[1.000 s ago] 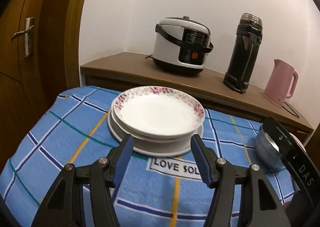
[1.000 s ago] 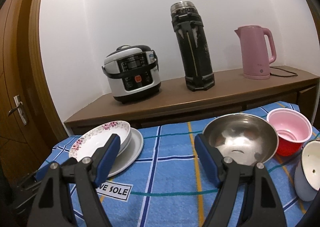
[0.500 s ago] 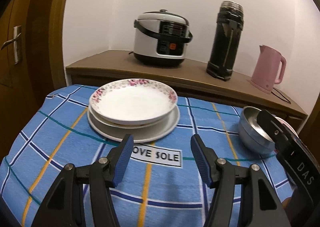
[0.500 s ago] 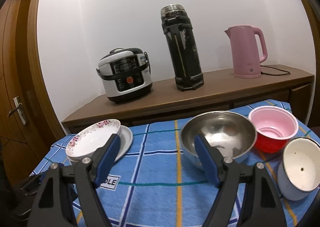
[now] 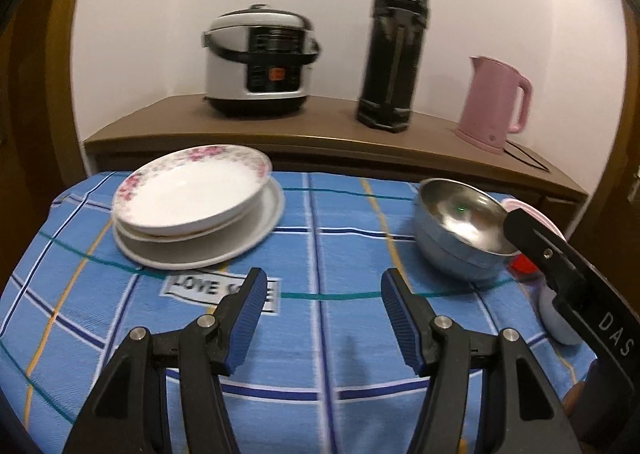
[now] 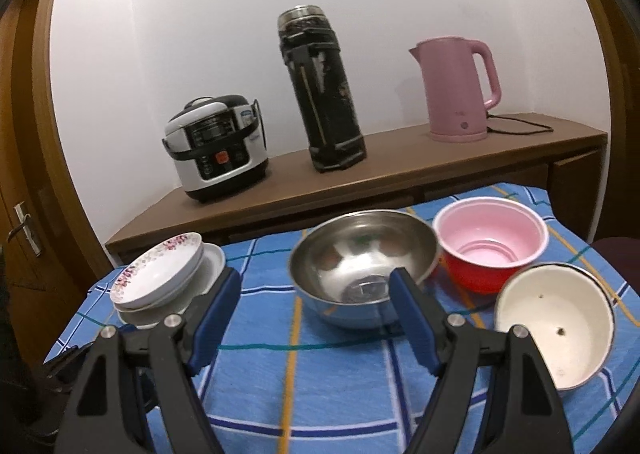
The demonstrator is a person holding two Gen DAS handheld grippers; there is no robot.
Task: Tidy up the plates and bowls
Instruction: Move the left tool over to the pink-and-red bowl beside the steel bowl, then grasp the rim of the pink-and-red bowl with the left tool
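Note:
A stack of white plates (image 5: pixel 192 214) with a flower-rimmed plate (image 5: pixel 188 190) on top sits at the table's far left; it also shows in the right wrist view (image 6: pixel 160 286). A steel bowl (image 5: pixel 460 230) (image 6: pixel 360 266) stands right of it. A red bowl with a pink inside (image 6: pixel 490 246) and a white enamel bowl (image 6: pixel 556 318) stand further right. My left gripper (image 5: pixel 322 290) is open and empty above the cloth, between the plates and the steel bowl. My right gripper (image 6: pixel 314 286) is open and empty just in front of the steel bowl.
The table wears a blue checked cloth (image 5: pixel 320 334). Behind it a brown sideboard (image 6: pixel 400 174) carries a rice cooker (image 6: pixel 216 154), a black thermos (image 6: pixel 324 94) and a pink kettle (image 6: pixel 456 90). A wooden door (image 6: pixel 20 214) is at the left. The right gripper's body (image 5: pixel 580 294) reaches into the left wrist view.
My left gripper has drawn back from the plates and swung right, toward the steel bowl. My right gripper has also shifted right; the white enamel bowl has come fully into its view.

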